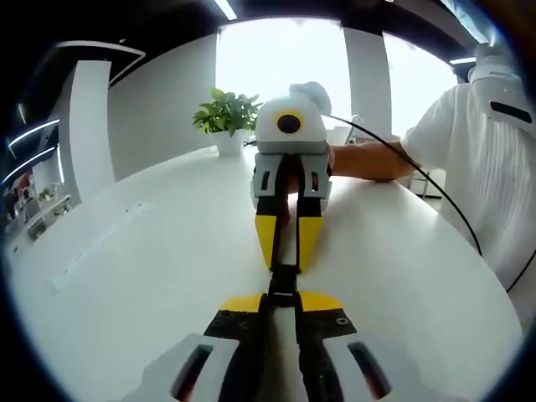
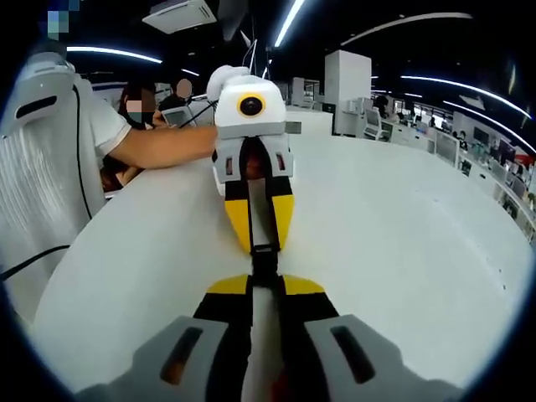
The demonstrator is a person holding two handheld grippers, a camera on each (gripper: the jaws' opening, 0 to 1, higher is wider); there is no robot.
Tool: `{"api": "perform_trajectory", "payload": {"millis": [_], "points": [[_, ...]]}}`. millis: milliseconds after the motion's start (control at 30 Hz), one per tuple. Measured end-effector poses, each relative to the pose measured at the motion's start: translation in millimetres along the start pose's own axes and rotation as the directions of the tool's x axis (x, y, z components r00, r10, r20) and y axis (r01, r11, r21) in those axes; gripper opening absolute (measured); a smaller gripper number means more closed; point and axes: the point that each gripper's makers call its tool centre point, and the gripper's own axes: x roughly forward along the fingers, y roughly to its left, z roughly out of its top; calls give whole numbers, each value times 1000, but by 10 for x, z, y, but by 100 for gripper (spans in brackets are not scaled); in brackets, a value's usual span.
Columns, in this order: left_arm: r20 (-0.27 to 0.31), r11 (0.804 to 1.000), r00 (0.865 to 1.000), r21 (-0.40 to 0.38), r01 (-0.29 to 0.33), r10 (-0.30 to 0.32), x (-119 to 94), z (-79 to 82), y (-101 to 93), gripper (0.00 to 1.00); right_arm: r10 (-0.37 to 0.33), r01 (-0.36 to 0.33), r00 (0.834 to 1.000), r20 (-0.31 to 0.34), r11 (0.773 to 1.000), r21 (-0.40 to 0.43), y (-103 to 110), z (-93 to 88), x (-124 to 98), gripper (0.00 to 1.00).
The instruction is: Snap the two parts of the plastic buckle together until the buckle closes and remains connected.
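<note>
A: Where's the small black plastic buckle?

B: Between both yellow-tipped grippers, above the white round table. The left gripper and right gripper each pinch 1 end; its joint is hard to make out.

Probably an open-plan office: rows of desks, ceiling strip lights, a white table.

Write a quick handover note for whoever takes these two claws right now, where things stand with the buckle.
Left claw: shut on its end of the black buckle.
Right claw: shut on the other end of the buckle.
Both claws face each other tip to tip above the white table, the buckle spanning the short gap between them.
Done: both parts gripped, lined up and brought together.
Left: whether it has clicked shut cannot be told; press home if needed, then check it holds.
</note>
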Motion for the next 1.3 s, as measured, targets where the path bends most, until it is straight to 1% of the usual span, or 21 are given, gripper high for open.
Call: {"api": "perform_trajectory", "payload": {"millis": [333, 433, 633, 767, 933, 1067, 1133, 1267, 1300], "points": [[7, 1000, 1000, 1, -1, 1, 20, 3, 5, 11, -3, 3, 1000, 3, 1000, 5, -18, 3, -4, 10], [15, 1000, 1000, 1, 4, -4, 45, 17, -16, 15, -5, 5, 1000, 6, 1000, 8, -22, 4, -2, 10], [18, 1000, 1000, 1, 0, 0, 44, 24, 3, 17, -7, 7, 1000, 6, 1000, 11, -45, 9, 3, 10], [18, 1000, 1000, 0, -8, 8, 45, 29, 24, 19, -9, 8, 1000, 8, 1000, 11, -48, 12, 7, 10], [16, 1000, 1000, 1, -25, 25, 29, 28, 42, 27, -9, 9, 1000, 7, 1000, 10, -47, 15, 8, 10], [29, 999, 999, -12, -38, 39, -25, 31, 55, 25, -12, 12, 1000, 8, 1000, 9, -57, 10, 4, 10], [36, 999, 998, -14, -48, 49, -35, 44, 62, 26, -14, 13, 1000, 7, 1000, 8, -54, 11, 5, 10], [41, 998, 997, -12, -59, 60, -64, 76, 19, 26, -17, 17, 1000, 6, 1000, 8, -57, 11, 6, 10], [42, 997, 997, -13, -71, 71, -72, 91, 8, 26, -18, 18, 1000, 7, 1000, 8, -57, 10, 5, 10]]}}
